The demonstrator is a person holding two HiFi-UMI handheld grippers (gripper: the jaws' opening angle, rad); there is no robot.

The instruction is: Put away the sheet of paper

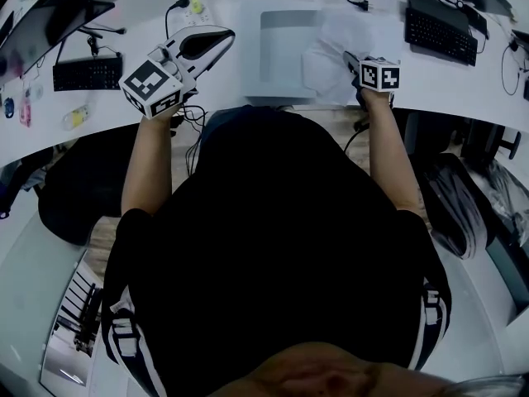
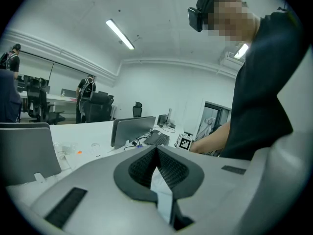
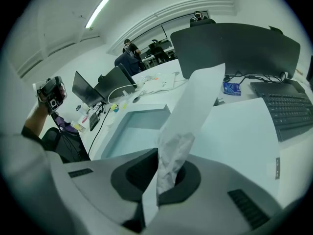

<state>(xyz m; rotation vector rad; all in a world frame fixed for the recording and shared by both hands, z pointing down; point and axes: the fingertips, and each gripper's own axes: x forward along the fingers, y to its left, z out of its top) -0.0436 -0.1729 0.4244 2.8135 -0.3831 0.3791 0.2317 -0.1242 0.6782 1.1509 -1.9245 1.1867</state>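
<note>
My right gripper [image 3: 159, 153] is shut on the white sheet of paper [image 3: 195, 106]. The paper is crumpled at the pinch and stands up and away from the jaws. In the head view that gripper [image 1: 354, 61] is over the desk's right half, with the paper [image 1: 351, 40] spreading out beyond it. A shallow light grey tray [image 1: 281, 52] lies just left of the paper; in the right gripper view the tray [image 3: 139, 126] sits ahead and to the left. My left gripper [image 1: 221, 36] hovers left of the tray. Its jaws [image 2: 157, 151] meet at the tips, and I see nothing held between them.
A second flat sheet [image 3: 244, 131] lies on the desk under the held paper. Black keyboards sit at the right [image 1: 440, 33] and left [image 1: 87, 73], with monitors behind them. A power strip [image 1: 194, 7] and cables lie behind the left gripper. An office chair [image 1: 463, 205] stands at my right.
</note>
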